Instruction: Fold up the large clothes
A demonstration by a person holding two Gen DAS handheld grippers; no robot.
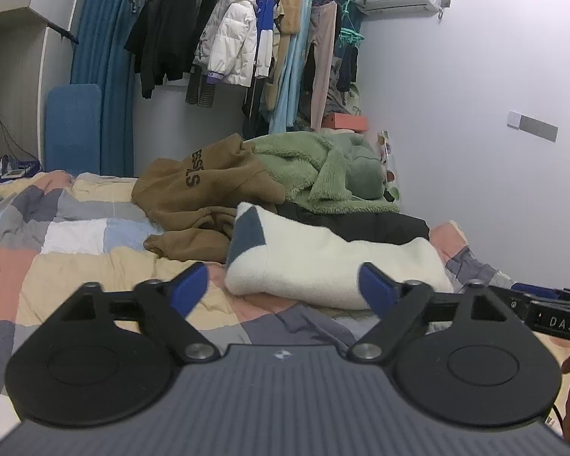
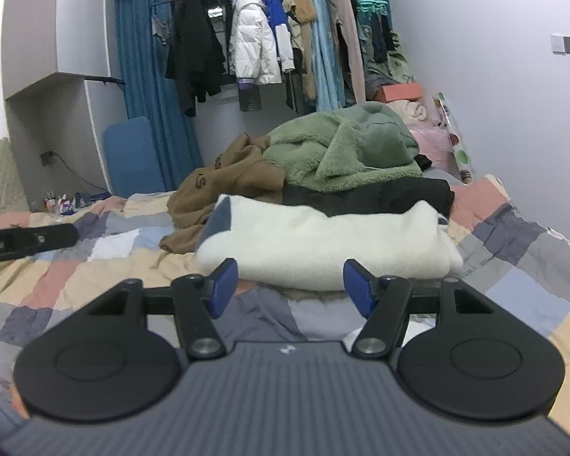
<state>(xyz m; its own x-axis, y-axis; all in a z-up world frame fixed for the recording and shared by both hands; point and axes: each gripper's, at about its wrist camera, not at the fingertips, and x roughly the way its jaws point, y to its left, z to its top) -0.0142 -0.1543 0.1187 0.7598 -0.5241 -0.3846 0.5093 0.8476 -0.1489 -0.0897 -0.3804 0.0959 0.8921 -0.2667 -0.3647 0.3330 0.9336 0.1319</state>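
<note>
Both grippers, left [image 1: 283, 285] and right [image 2: 289, 282], gaping, empty. Risk: grabbing single layer unravels folded white fleece [image 1: 322, 262]; bedspread [image 1: 76, 235] may snag.

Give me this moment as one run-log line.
stage: white fleece lies folded on quilt | left gripper: open, empty | right gripper: open, empty | unfolded: brown hoodie, green fleece

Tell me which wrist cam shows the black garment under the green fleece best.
Right wrist. The black garment shows as a wide band between the green fleece and the folded white fleece. In the left wrist view the white fleece hides most of it, leaving a narrower strip.
</note>
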